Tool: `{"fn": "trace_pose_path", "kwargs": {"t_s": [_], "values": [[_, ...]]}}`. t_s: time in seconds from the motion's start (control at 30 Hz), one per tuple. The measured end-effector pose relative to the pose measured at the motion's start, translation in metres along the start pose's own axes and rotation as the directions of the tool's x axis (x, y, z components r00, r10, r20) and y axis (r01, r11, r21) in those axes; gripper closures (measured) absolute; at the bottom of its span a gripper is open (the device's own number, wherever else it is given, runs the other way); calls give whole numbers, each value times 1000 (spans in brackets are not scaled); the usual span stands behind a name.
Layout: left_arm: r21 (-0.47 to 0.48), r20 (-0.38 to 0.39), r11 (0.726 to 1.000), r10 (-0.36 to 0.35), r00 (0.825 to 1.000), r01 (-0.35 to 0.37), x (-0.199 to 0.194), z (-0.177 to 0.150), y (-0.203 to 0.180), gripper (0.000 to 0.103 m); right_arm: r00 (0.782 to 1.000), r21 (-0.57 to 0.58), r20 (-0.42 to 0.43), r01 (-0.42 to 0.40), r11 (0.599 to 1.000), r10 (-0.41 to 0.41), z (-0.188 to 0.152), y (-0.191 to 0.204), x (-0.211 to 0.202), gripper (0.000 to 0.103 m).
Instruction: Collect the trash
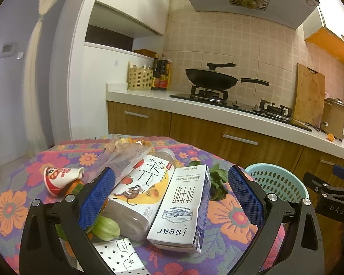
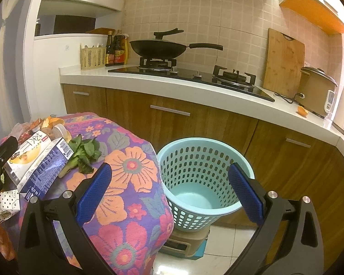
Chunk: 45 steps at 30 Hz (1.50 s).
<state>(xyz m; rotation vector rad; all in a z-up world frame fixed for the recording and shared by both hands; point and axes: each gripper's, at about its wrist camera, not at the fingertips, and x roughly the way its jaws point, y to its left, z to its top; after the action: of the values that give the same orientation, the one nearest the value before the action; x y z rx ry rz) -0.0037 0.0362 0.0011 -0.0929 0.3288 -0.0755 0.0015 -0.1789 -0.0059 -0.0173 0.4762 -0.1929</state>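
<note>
On the flowered tablecloth [image 1: 236, 220] a white milk carton [image 1: 181, 208] lies beside a tea bottle [image 1: 140, 190]. My left gripper [image 1: 170, 193] is open, its blue pads on either side of both and touching neither. A crushed paper cup [image 1: 59, 177], a clear plastic bag [image 1: 123, 155], green leaves [image 1: 217, 181] and a spotted wrapper [image 1: 119, 259] lie around them. My right gripper [image 2: 169, 190] is open and empty, above the table edge and the light blue basket [image 2: 201, 174]. The carton [image 2: 45, 167] and leaves [image 2: 84, 153] sit at its left.
The basket [image 1: 277, 181] stands on a small box [image 2: 185, 243] on the tiled floor, between the table and the wooden cabinets [image 2: 172, 123]. The counter [image 2: 195, 89] behind carries a wok [image 2: 158, 48], a cutting board [image 2: 284, 61], a rice cooker [image 2: 316, 89] and bottles [image 2: 115, 48].
</note>
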Motion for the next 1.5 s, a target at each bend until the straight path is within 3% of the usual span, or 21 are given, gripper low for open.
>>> {"fn": "trace_pose_path", "kwargs": {"t_s": [0.23, 0.7, 0.83, 0.97, 1.07, 1.17, 1.33, 1.5], "values": [[-25, -1, 1000, -7, 1000, 7, -2, 3, 5, 8, 1000, -7, 1, -12, 1000, 12, 0, 2, 0, 7], [-16, -15, 998, 52, 999, -53, -29, 14, 31, 8, 999, -20, -3, -40, 999, 40, 0, 9, -1, 7], [10, -43, 995, 97, 994, -97, -41, 11, 42, 8, 996, -37, -4, -92, 995, 92, 0, 21, -4, 7], [-32, -102, 989, 139, 985, -143, -53, 5, 72, 8, 985, -71, -5, -170, 983, 170, -1, 42, -6, 7], [-96, -176, 985, 126, 976, -144, -56, -5, 100, 8, 970, -113, -18, -245, 963, 244, -3, 64, -5, 7], [-177, -247, 980, 40, 968, -86, -52, -15, 121, 9, 939, -150, -49, -344, 927, 341, -5, 86, -2, 7], [-261, -362, 964, -139, 922, 43, -30, -35, 120, 13, 895, -157, -105, -444, 882, 433, -1, 105, 9, 7], [-226, -428, 974, -84, 900, -17, -5, -49, 116, 22, 859, -144, -176, -505, 851, 481, 1, 115, 23, 7]]}}
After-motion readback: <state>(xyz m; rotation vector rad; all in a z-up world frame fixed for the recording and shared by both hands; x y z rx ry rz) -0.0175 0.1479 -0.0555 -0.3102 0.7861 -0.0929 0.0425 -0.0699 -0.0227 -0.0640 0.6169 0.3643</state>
